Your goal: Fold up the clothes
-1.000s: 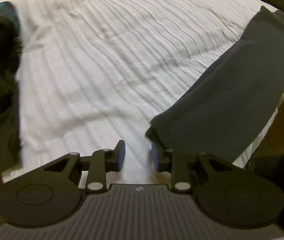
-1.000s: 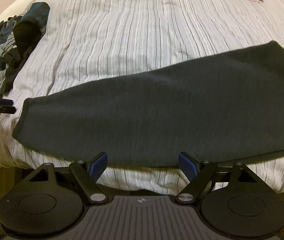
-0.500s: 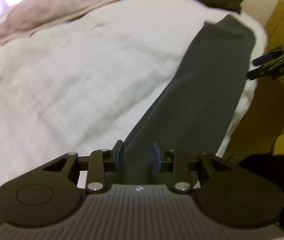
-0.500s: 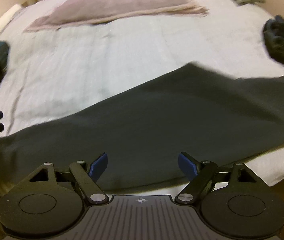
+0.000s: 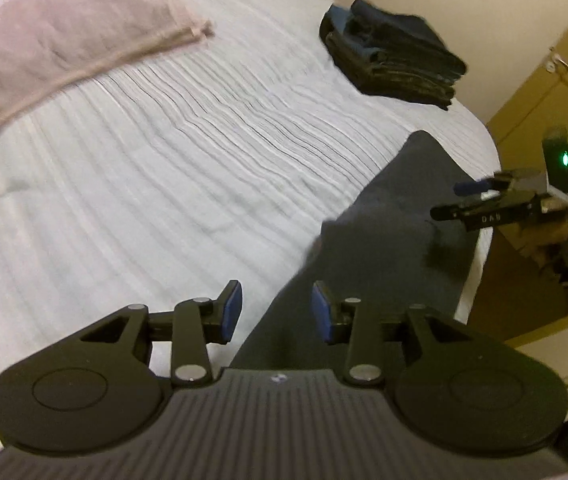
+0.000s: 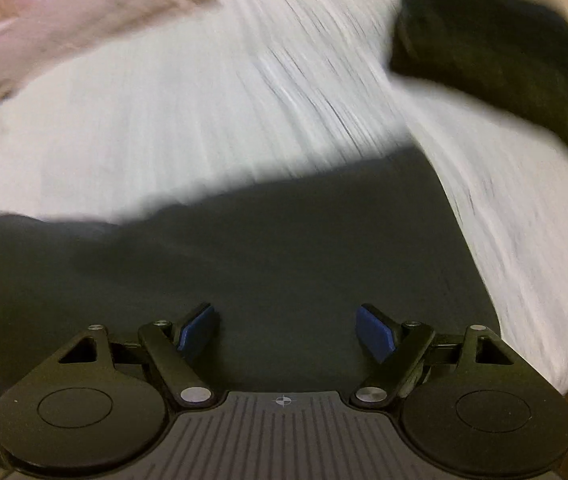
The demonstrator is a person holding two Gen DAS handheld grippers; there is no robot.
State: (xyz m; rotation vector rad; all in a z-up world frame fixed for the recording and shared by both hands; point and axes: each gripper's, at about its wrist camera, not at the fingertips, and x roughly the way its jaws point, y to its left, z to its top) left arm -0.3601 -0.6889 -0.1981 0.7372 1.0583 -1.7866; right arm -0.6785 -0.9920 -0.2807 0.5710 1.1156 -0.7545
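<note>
A long dark grey garment [image 5: 379,240] lies folded into a strip along the near edge of the white striped bed [image 5: 164,168]. My left gripper [image 5: 276,307] is open over the garment's near end, its pads apart with cloth between them but not pinched. My right gripper [image 6: 287,330] is open low over the same garment [image 6: 244,260], which fills the lower half of the blurred right wrist view. The right gripper also shows in the left wrist view [image 5: 471,196], over the garment's far part.
A stack of folded dark clothes [image 5: 391,56] sits at the bed's far right corner, also in the right wrist view [image 6: 495,48]. A pink pillow [image 5: 56,40] lies at the head. A yellow-brown cabinet [image 5: 555,92] stands right of the bed.
Both grippers have swung right along the bed, bringing the folded stack into view. The right gripper moved in over the garment. The garment's middle now looks bunched.
</note>
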